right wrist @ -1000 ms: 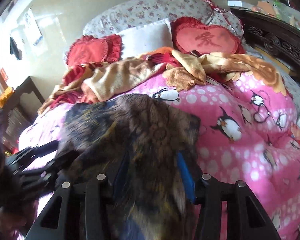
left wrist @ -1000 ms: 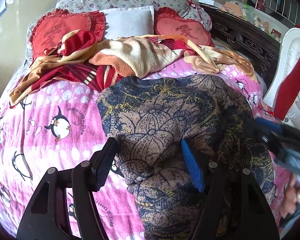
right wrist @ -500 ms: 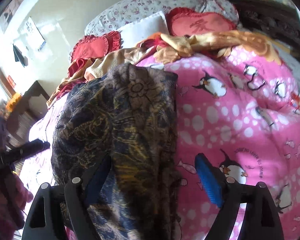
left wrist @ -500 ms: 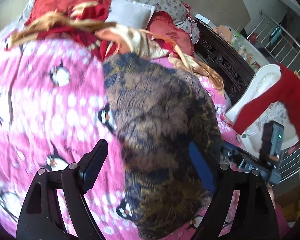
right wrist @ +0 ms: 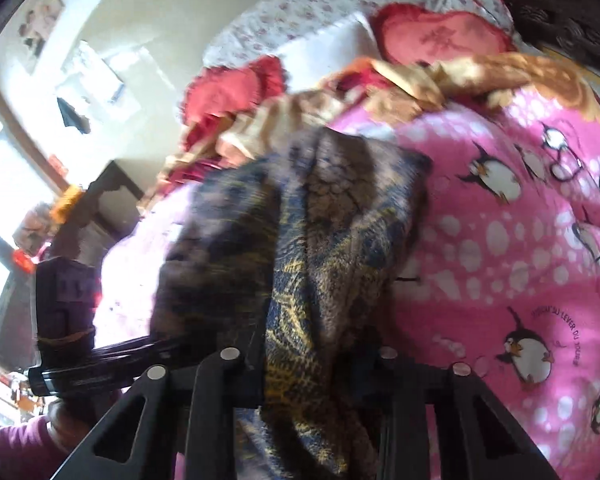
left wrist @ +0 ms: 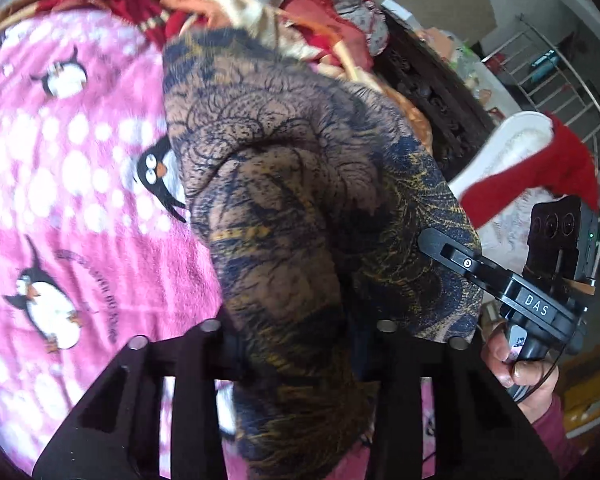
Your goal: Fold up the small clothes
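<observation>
Brown and navy paisley knit is filling the middle of both views: the patterned garment [left wrist: 300, 208] is lying on the pink penguin blanket [left wrist: 72, 184], its near end gathered up into both claws. The left gripper [left wrist: 296, 356] has just been closing, and its jaws are now pinching a thick bunched fold of the cloth, which is running straight down between the black fingers and out past the bottom of the left wrist view. Over at the garment's right edge, the right gripper [left wrist: 452, 252] is reaching in from the side, one black finger lying against the cloth, with a hand [left wrist: 520, 364] in a maroon sleeve wrapped round its handle.

From the right wrist camera, the right gripper [right wrist: 312, 364] has also just been closing, and the garment [right wrist: 320, 240] is hanging bunched between its fingers, clamped there and slightly blurred. The left gripper [right wrist: 100, 360] is showing at the left, pointing in at the same cloth's other edge.

Behind the garment, a rumpled tan and red blanket [right wrist: 440, 76] is sprawling across the bed, and two red heart-shaped cushions [right wrist: 440, 36] are leaning against a floral pillow [right wrist: 300, 12]. A white chair [left wrist: 504, 148] with a red cloth over it is standing beside the bed.
</observation>
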Available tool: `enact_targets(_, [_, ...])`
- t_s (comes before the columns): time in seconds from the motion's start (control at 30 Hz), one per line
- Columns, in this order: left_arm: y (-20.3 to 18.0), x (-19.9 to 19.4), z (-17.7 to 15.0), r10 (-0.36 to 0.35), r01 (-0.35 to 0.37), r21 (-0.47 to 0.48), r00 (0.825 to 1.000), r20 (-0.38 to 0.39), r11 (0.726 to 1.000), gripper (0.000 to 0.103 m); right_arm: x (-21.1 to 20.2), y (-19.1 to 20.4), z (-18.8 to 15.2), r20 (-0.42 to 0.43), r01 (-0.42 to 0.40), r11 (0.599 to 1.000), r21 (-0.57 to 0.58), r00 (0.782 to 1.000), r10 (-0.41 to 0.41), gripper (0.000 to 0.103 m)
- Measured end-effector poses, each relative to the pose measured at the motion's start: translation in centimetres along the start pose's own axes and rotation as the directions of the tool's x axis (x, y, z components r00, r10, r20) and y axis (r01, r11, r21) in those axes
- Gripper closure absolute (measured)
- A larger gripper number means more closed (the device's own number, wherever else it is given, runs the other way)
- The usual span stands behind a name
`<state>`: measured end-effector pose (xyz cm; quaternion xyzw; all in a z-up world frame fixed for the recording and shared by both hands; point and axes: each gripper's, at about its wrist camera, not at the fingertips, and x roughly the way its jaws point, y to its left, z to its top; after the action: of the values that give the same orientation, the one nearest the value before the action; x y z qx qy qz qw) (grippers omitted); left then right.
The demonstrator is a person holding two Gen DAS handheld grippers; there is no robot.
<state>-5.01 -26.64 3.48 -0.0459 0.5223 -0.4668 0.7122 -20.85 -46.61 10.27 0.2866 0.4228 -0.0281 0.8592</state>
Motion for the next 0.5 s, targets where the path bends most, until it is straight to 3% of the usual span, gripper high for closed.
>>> enact_targets(0.13, [-0.7, -5.1, -1.2, -0.017, 0.015, 0.055, 0.999, 0.033, 0.998, 0.07, -2.3, 3.9, -0.7, 0.008, -0.038, 0.999, -0.038, 0.999, 0.039, 0.076])
enact_targets(0.27, [0.0, -10.1, -3.9, 0.016, -0.016, 0.047, 1.0, 0.009, 0.999, 0.07, -3.3, 7.3, -3.3, -0.042, -0.111, 0.993, -0.034, 0.993, 0.11, 0.076])
enact_targets(0.33, [0.9, -11.7, -6.6, 0.052, -0.052, 0.03, 0.999, -0.017, 0.998, 0.07, -3.2, 8.6, -5.5, -0.066, -0.139, 0.99, -0.022, 0.988, 0.137, 0.074])
enact_targets(0.4, [2.1, -12.0, -9.3, 0.117, -0.115, 0.023, 0.991, -0.061, 0.993, 0.07, -2.2, 9.0, -7.7, -0.106, -0.12, 0.993, 0.016, 0.987, 0.121, 0.058])
enact_targets(0.5, [4.0, -11.5, -12.4, 0.238, -0.237, 0.026, 0.962, -0.133, 0.971, 0.066, -0.5, 9.2, -10.7, -0.197, -0.024, 1.0, 0.005, 0.98, 0.024, 0.056])
